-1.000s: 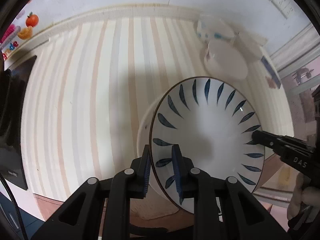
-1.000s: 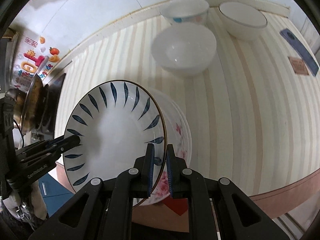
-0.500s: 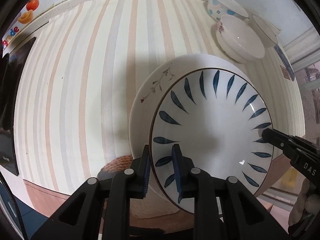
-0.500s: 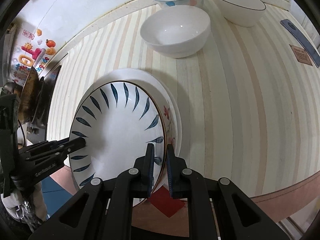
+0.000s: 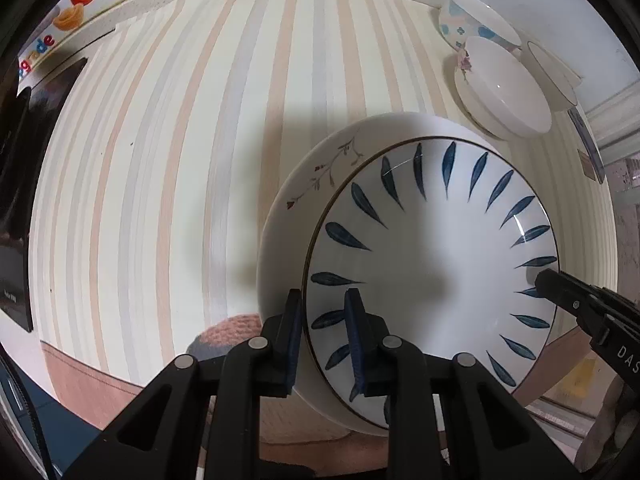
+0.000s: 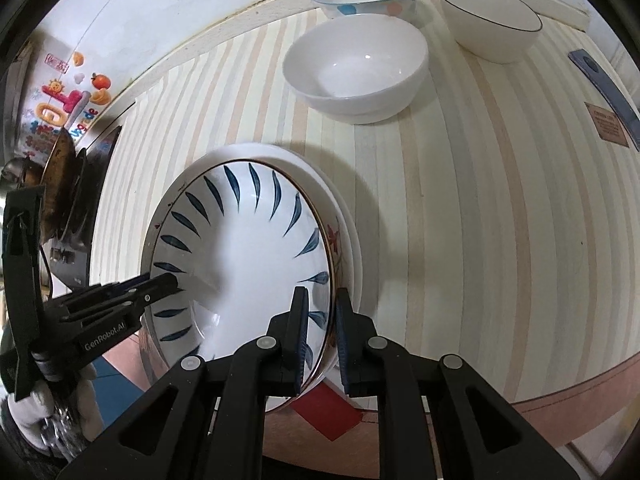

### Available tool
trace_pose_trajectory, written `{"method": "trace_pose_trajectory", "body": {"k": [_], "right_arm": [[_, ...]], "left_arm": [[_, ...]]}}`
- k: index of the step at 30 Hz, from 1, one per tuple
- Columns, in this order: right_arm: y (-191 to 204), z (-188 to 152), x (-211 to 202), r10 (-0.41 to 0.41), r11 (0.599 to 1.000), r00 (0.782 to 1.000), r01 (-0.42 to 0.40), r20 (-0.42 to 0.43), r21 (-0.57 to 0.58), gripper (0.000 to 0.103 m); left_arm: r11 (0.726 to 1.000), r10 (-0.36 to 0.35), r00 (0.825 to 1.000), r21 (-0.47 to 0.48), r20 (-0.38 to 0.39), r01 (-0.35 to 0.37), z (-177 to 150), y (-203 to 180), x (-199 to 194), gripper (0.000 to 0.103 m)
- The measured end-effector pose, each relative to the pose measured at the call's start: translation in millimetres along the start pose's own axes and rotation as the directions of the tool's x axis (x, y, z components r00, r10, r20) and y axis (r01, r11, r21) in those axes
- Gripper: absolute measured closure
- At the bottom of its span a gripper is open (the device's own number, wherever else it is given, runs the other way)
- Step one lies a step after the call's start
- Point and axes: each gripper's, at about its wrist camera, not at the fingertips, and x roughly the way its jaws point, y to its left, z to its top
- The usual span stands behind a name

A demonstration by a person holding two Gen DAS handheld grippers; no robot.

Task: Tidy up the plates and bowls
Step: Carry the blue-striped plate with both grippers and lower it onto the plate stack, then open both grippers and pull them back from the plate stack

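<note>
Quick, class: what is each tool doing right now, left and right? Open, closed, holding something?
Left tool: closed on the rim of the blue-leaf plate.
Right tool: closed on the same plate's opposite rim.

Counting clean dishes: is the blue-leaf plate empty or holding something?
Empty: the blue-leaf plate shows only bare white glaze inside its leaf ring in both views.
</note>
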Motion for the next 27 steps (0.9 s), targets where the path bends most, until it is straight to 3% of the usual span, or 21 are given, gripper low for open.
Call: {"method": "trace_pose_trajectory", "body": {"k": [5, 7, 13, 18, 22, 23, 25, 27], "right_arm": [[-1.4, -2.2, 0.2, 0.003, 0.999, 1.0, -0.003, -0.007, 0.044, 0.086], [-1.1, -4.0, -3.1, -0.007, 0.998, 1.0, 0.007, 0.0, 0.059, 0.08], [10.7, -15.9, -33.1, -0.014, 0.998, 1.0, 0.013, 0.023, 0.057, 0.078], [37.3, -43.2, -82.3, -0.012, 1.0, 0.998, 0.011, 0.066, 0.014, 0.057], [52.9, -65.8, -122.3, 0.004, 1.0, 0.994, -0.004, 0.109, 0.007, 0.031], [56.5, -71.7, -134.2, 0.013, 1.0, 0.992, -0.014, 0.126, 0.008, 0.029], [62.0, -80.3, -153.4, 0.015, 1.0, 0.988, -0.018, 0.153, 0.012, 0.022], [67.2, -88.9, -173.8, 0.012, 1.0, 0.982, -0.015, 0.186, 0.016, 0.019]], "left_arm": [[1.0, -0.008, 1.0, -0.022, -0.007, 0.008, -0.9, 3.3, -5.4, 0.084], [1.0, 0.001, 1.0, -0.017, 0.003, -0.001, -3.4, 2.7, -12.8, 0.084], [1.0, -0.002, 0.998, 0.009, 0.066, 0.001, -20.2, -1.6, -60.3, 0.083], [0.998, -0.027, 0.989, 0.065, 0.143, 0.018, -35.8, -14.0, -112.8, 0.08], [0.995, -0.044, 0.975, 0.096, 0.217, 0.024, -53.1, -20.2, -154.7, 0.069], [0.995, -0.048, 0.973, 0.099, 0.225, 0.026, -54.4, -21.1, -160.2, 0.067], [0.994, -0.06, 0.968, 0.104, 0.242, 0.036, -63.2, -18.7, -175.4, 0.043], [0.994, -0.062, 0.963, 0.106, 0.261, 0.035, -68.3, -16.9, -186.6, 0.033]]}}
